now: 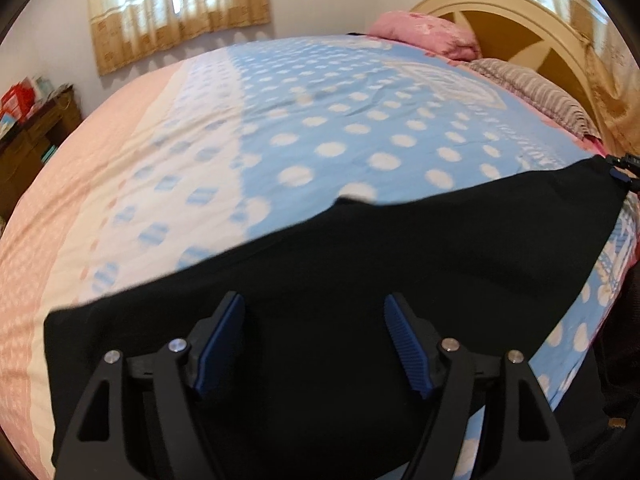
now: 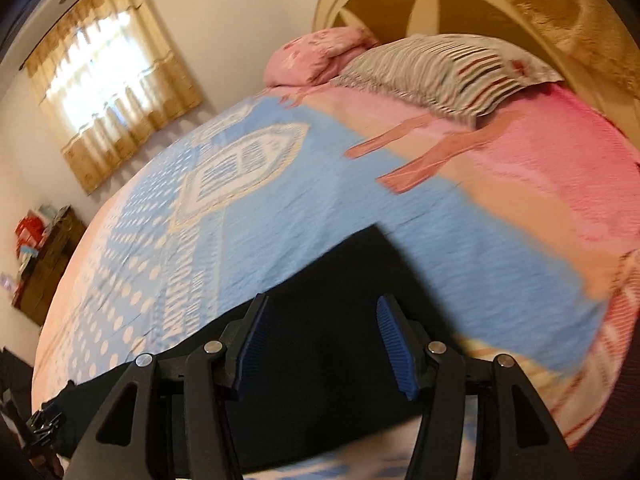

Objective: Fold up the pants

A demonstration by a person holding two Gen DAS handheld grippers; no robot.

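2 grippers hover wide apart-fingered, holding nothing: left gripper [image 1: 314, 340] and right gripper [image 2: 320, 340] over the near edge of the black pants [image 1: 360, 280], whose long axis runs left-right across the bedspread [image 1: 320, 120].

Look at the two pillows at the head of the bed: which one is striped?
The striped pillow is the grey-and-white one lying nearer the grippers, in front of the headboard. The other, a plain pink pillow, sits beyond it toward the wall.
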